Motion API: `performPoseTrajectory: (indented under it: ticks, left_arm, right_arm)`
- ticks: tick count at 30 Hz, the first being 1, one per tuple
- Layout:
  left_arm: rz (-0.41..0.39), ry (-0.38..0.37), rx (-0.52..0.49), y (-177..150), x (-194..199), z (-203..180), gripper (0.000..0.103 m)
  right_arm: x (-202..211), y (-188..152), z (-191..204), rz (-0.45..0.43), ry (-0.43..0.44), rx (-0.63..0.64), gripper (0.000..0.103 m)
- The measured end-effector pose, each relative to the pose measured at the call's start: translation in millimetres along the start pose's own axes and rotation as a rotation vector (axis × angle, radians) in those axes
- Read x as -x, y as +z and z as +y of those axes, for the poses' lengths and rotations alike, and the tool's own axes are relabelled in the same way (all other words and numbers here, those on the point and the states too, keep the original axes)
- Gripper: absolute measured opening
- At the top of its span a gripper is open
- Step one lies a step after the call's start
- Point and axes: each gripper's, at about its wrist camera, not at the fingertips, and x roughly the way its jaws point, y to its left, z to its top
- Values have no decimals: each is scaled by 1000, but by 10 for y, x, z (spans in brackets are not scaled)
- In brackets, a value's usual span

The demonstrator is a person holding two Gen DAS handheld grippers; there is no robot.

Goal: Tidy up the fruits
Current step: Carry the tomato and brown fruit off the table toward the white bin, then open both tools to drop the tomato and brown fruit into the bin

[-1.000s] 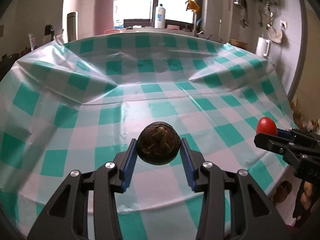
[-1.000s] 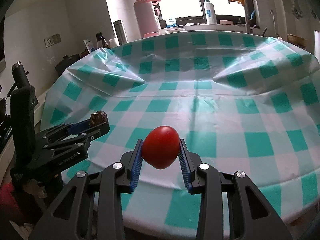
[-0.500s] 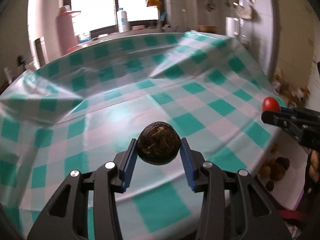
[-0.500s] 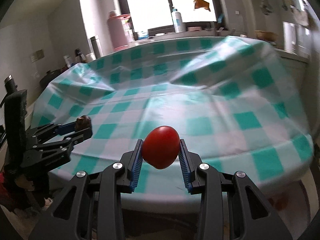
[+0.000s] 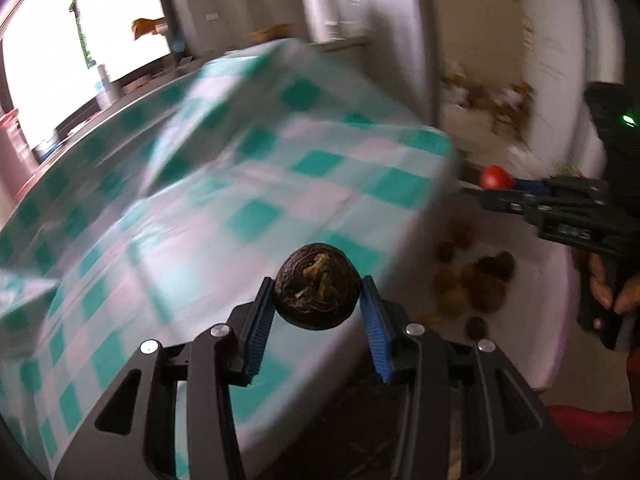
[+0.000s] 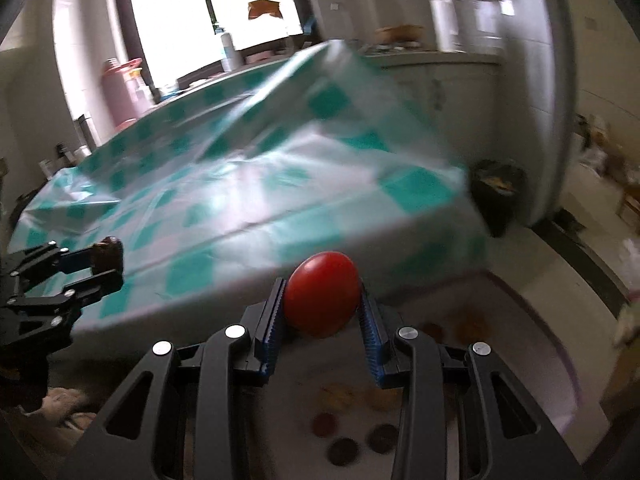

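- White tub beside the tablecloth's right edge holds blurred brown fruits.
- Left gripper clamps a dark fruit.
- Right gripper clamps a red tomato.

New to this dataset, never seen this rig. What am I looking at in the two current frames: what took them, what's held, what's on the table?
No robot: a person holds two handheld grippers, each with a fisheye camera looking along its fingers. In the left wrist view, the left gripper is shut on a dark brown wrinkled fruit. In the right wrist view, the right gripper is shut on a red tomato. Each gripper also shows in the other's view. The table wears a teal-and-white checked cloth; nothing on it is visible, though blur limits detail. Beside its edge, lower down, a white tub holds more brown fruits.
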Motion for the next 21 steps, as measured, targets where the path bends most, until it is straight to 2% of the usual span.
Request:
performPoseTrajectory:
  ticks: [3, 7, 10, 14, 21]
  left_arm:
    - [30, -96, -77, 92, -120, -351, 43]
    - [81, -175, -181, 129, -393, -768, 43]
    - [170, -257, -222, 118, -733, -1054, 43]
    - [239, -295, -284, 1, -1163, -1310, 43]
    - [365, -335, -296, -351, -1689, -1448, 43]
  right_arm:
    - [20, -114, -211, 15, -54, -25, 36]
    - [-133, -298, -443, 97, -137, -47, 36]
    - [-302, -459, -605, 172, -184, -75, 36]
    - [-517, -700, -812, 266, -232, -134, 36]
    - [-794, -1083, -1067, 446, -281, -193, 36]
